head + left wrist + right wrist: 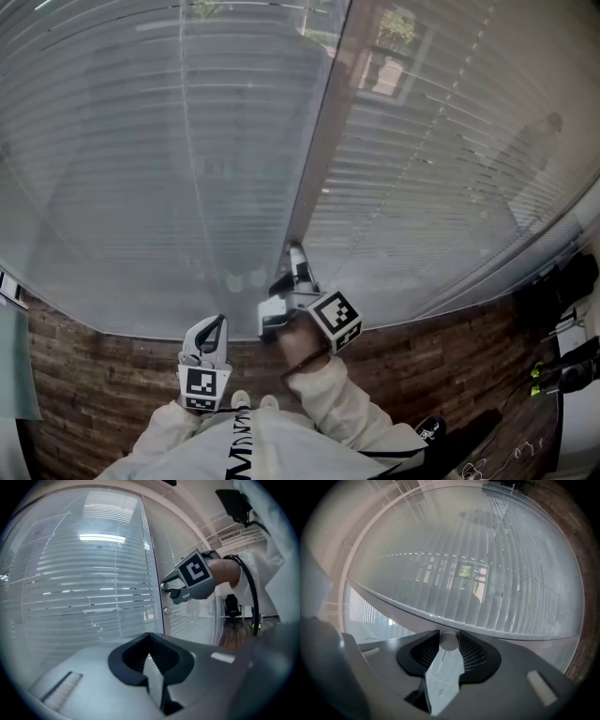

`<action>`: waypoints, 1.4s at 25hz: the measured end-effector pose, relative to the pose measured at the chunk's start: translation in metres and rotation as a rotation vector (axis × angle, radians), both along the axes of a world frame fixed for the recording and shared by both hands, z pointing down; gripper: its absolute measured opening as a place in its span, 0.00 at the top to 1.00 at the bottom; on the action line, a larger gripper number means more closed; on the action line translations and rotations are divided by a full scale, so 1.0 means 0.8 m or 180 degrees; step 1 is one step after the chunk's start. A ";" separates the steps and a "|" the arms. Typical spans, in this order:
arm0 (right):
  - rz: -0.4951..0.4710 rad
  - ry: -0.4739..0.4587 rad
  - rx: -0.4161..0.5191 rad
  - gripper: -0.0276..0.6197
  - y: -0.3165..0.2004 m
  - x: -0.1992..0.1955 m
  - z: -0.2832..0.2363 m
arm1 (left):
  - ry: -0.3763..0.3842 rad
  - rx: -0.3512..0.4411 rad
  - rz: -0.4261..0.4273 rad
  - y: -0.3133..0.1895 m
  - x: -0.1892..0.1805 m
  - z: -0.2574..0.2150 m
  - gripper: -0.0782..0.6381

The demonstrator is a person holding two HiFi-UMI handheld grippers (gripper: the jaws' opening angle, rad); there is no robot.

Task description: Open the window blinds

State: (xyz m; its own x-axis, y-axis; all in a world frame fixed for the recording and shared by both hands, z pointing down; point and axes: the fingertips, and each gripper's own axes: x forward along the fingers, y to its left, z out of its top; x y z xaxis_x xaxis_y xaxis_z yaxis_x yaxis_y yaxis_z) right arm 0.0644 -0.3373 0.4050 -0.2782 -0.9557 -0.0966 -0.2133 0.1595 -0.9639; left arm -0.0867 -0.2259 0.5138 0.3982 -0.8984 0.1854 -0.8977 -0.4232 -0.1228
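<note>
Window blinds [169, 159]: pale horizontal slats, lowered across two glass panes. They fill the upper two thirds of the head view. In the right gripper view, some greenery and a building show through the gaps between slats.
Floor [103, 384]: dark wood planks, a band across the bottom of the head view below the panes.
Window post [319, 141]: a narrow upright strip between the two panes. It runs from top centre of the head view down to the middle.
Sleeves [347, 403]: pale fabric at the bottom centre of the head view, one arm behind each gripper.
Office chair [232, 609]: dark, small, far off at the right of the left gripper view.
Right gripper [297, 253]: centre of the head view, at the foot of the post, tips against it. Its jaws are clenched on the knob.
Left gripper [150, 637]: lower left of centre in the head view, short of the glass and apart from the right gripper. Its jaws are pressed together with nothing between them.
Knob [449, 641]: small, round and whitish, on the post, pinched between the right gripper's dark ribbed pads.
</note>
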 end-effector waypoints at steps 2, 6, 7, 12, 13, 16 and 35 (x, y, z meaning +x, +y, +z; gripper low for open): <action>-0.0008 0.0135 0.0053 0.76 0.000 0.002 -0.004 | 0.0002 -0.0009 0.0009 0.001 0.001 0.001 0.89; -0.0052 0.0651 0.0119 0.74 -0.001 0.002 -0.010 | 0.0005 -0.0028 0.0032 0.000 0.006 0.003 0.89; -0.0077 0.0848 0.0143 0.73 0.000 0.000 -0.012 | 0.0008 -0.0028 0.0042 0.000 0.008 0.003 0.89; -0.0128 0.2135 0.0453 0.72 0.009 -0.006 -0.025 | 0.0009 -0.0024 0.0059 0.001 0.012 0.003 0.89; -0.0144 0.2412 0.0515 0.72 0.011 -0.008 -0.027 | 0.0008 -0.0030 0.0058 0.001 0.012 0.004 0.89; -0.0214 0.3222 0.0706 0.72 0.017 -0.016 -0.031 | 0.0004 -0.0046 0.0065 0.002 0.013 0.007 0.89; -0.0322 0.7181 0.1644 0.67 0.023 -0.044 -0.003 | 0.0038 -0.0059 0.0091 0.000 0.024 0.011 0.89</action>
State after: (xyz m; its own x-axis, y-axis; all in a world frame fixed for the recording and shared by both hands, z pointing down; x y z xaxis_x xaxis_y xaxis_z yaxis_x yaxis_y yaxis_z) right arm 0.0293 -0.3187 0.4023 -0.2809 -0.9426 0.1805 -0.4835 0.3014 0.8218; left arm -0.0675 -0.2259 0.5227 0.4260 -0.8830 0.1969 -0.8865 -0.4509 -0.1041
